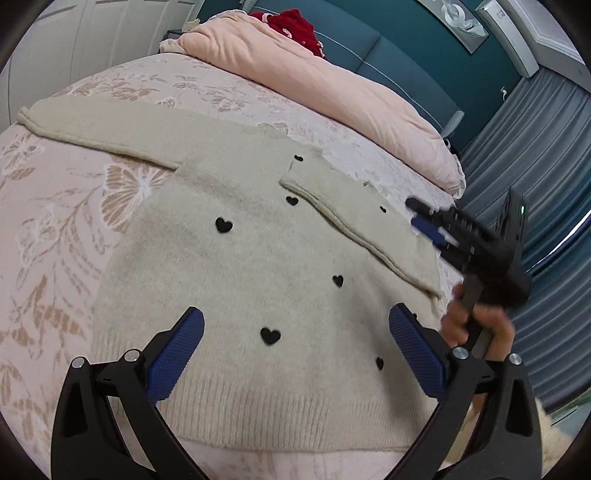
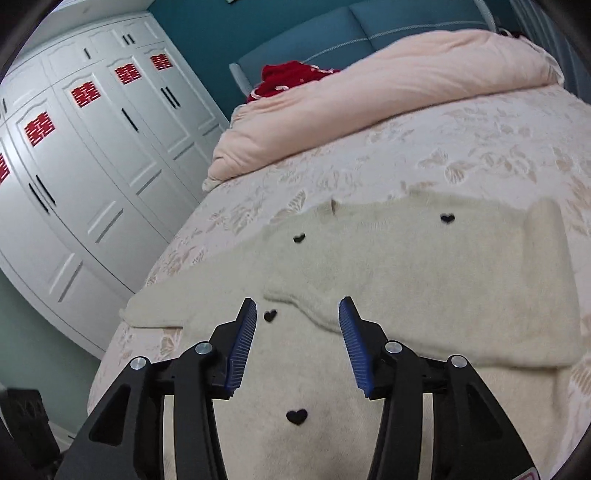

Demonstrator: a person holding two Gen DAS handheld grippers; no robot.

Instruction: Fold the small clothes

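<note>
A cream knit sweater [image 1: 258, 266] with small black hearts lies flat on the bed. One sleeve [image 1: 354, 225] is folded across its chest; the other sleeve [image 1: 99, 129] stretches out to the far left. My left gripper [image 1: 295, 325] is open and empty above the sweater's lower part near the hem. My right gripper [image 2: 297, 314] is open and empty above the sweater [image 2: 406, 295], just by the cuff of the folded sleeve [image 2: 291, 295]. The right gripper also shows in the left wrist view [image 1: 421, 218], held by a hand at the sweater's right edge.
The bed has a pink floral cover [image 1: 55, 206]. A pink duvet [image 1: 314, 74] and a red garment [image 1: 291, 26] lie at the headboard end. White wardrobes [image 2: 92, 147] stand beside the bed; grey curtains [image 1: 546, 184] hang on the other side.
</note>
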